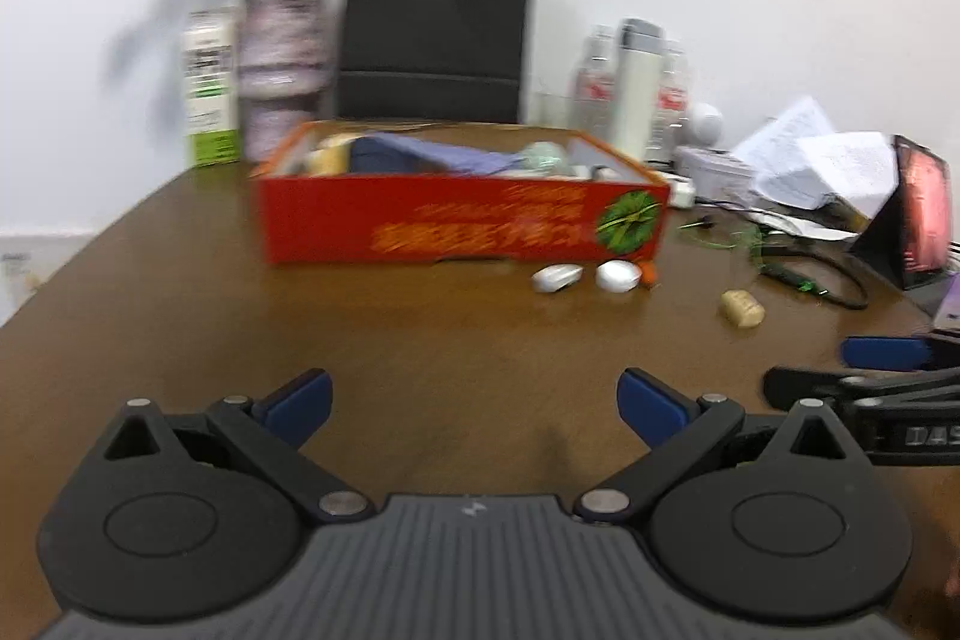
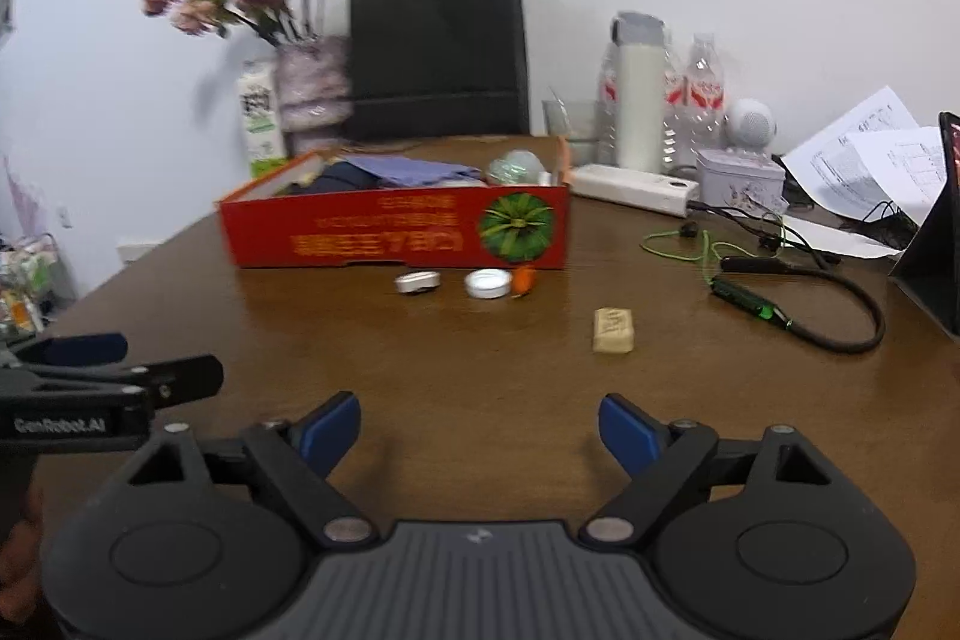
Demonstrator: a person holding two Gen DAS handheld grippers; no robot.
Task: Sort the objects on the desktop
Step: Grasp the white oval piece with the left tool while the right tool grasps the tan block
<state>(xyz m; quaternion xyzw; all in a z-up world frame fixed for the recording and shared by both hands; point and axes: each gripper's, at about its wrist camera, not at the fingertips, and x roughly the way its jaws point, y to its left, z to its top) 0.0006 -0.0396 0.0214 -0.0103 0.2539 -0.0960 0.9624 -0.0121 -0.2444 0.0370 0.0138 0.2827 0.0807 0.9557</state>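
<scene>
The red box (image 2: pixel 396 238) sits mid-desk, already holding a purple cloth (image 2: pixel 414 172) and a pale round item, so part of the sorting looks done. Just in front of it lie a silver cap (image 2: pixel 418 282), a white lid (image 2: pixel 488 283) and a small orange piece (image 2: pixel 524 279); an eraser-like beige block (image 2: pixel 613 331) rests further right, apart from them. These appear left to collect. The left gripper (image 1: pixel 474 403) and right gripper (image 2: pixel 480 430) hover side by side over bare wood, both with jaws spread and nothing between them. Tangled earphones (image 2: pixel 798 304) and papers (image 2: pixel 870 154) crowd the right side; nothing blocks the small items.
</scene>
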